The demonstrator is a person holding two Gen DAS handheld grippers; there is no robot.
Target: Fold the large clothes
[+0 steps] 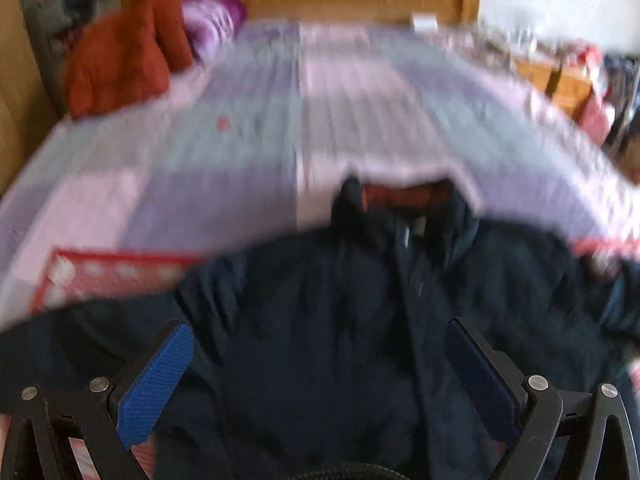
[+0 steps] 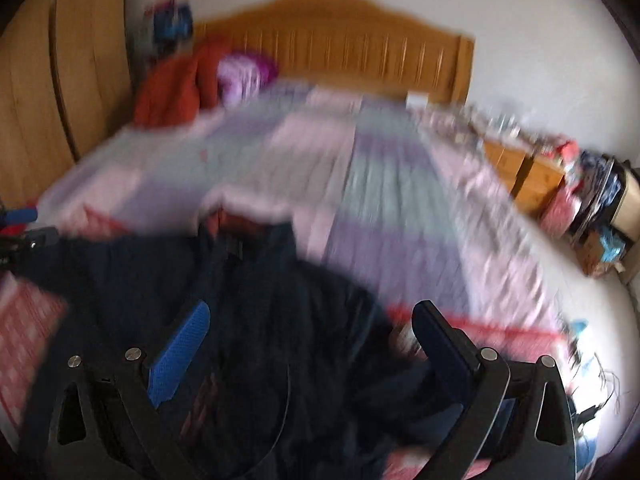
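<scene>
A dark navy jacket (image 1: 320,300) lies front up on the bed, its red-lined collar (image 1: 404,194) pointing toward the headboard. My left gripper (image 1: 318,326) hovers over the jacket's chest, its blue-padded fingers (image 1: 160,376) wide apart with only the cloth below showing between them. In the right wrist view the same jacket (image 2: 260,300) fills the lower left. My right gripper (image 2: 312,308) is open above its right side, and its right finger (image 2: 440,340) sits past the jacket's edge. Both views are blurred by motion.
The bed has a lilac and grey striped cover (image 1: 340,100) and a wooden headboard (image 2: 340,40). An orange-red quilt (image 1: 120,48) and a purple pillow (image 1: 212,16) lie at its far left. A red patterned cloth (image 1: 100,276) lies beside the jacket. A cluttered wooden cabinet (image 2: 532,180) stands to the right.
</scene>
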